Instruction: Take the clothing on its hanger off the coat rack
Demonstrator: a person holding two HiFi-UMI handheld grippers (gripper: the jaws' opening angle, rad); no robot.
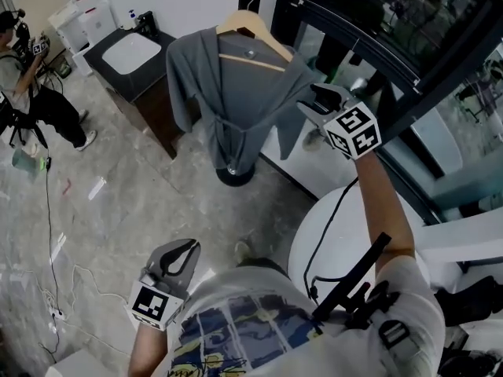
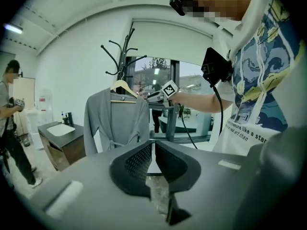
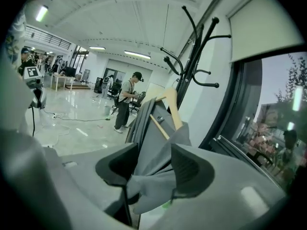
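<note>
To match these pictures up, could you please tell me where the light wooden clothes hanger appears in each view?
Head view: the light wooden clothes hanger is at top centre, slightly right.
Left gripper view: the hanger is left of centre, in the upper half.
Right gripper view: the hanger is near the centre, seen edge-on and tilted.
Shared landmark: the grey garment draped on it, in all three views.
</note>
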